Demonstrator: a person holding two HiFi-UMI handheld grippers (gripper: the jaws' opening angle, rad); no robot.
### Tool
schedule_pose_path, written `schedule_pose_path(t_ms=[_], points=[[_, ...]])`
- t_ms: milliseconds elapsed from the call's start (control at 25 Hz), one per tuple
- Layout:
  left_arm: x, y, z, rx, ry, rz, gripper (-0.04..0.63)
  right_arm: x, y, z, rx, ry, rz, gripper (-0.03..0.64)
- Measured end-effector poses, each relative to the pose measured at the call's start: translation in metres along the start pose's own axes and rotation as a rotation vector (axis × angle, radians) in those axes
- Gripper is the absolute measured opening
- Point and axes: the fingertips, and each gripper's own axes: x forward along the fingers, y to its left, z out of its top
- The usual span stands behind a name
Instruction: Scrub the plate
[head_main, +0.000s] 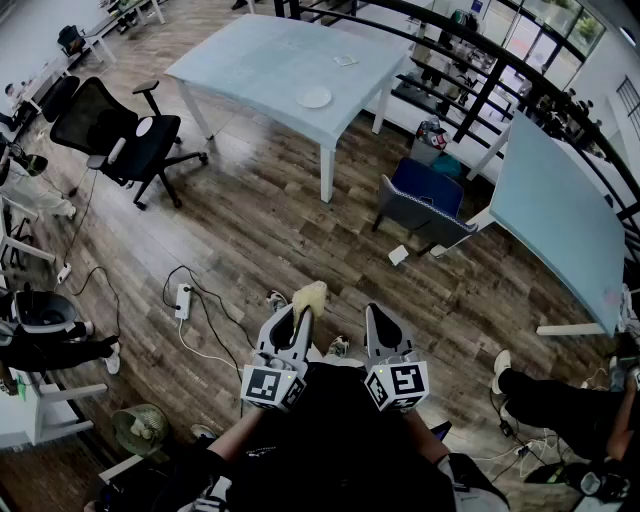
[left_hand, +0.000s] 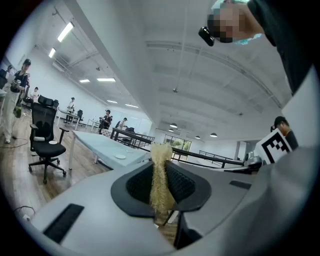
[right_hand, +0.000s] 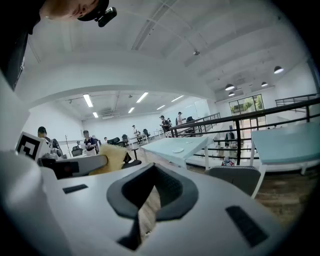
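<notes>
The person is standing on the wooden floor (head_main: 260, 215), holding both grippers close in front of the body. The left gripper (head_main: 297, 318) is grasping a yellow fibrous scrubber (left_hand: 161, 182), its fingers (left_hand: 137, 186) clenching the pad upright so that its frayed top is poking out above the tips. The right gripper (head_main: 381, 316) is sitting just beside it, and its fingers (right_hand: 172, 192) are pressing almost together with nothing between them, only a thin sliver of floor showing through. The white plate (head_main: 314, 97) is lying well apart from both grippers, near the front edge of the pale blue surface (head_main: 260, 60) across the room. A black office chair (head_main: 130, 135) is standing to the left of that surface, and a grey chair with a blue seat (head_main: 425, 205) is sitting between it and a second pale surface (head_main: 555, 215).
</notes>
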Motion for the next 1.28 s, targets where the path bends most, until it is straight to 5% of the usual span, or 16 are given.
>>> schedule_pose_path(t_ms=[840,1280], points=[[0.004,0.022,0.004,-0.052,-0.004,-0.010,0.069,0.023,0.014,-0.007,0.017,0.023,0.031,0.009],[0.041,0.049,0.021,-0.014,0.005,-0.053,0.069,0.074,0.021,0.005,0.044,0.043,0.050,0.009]])
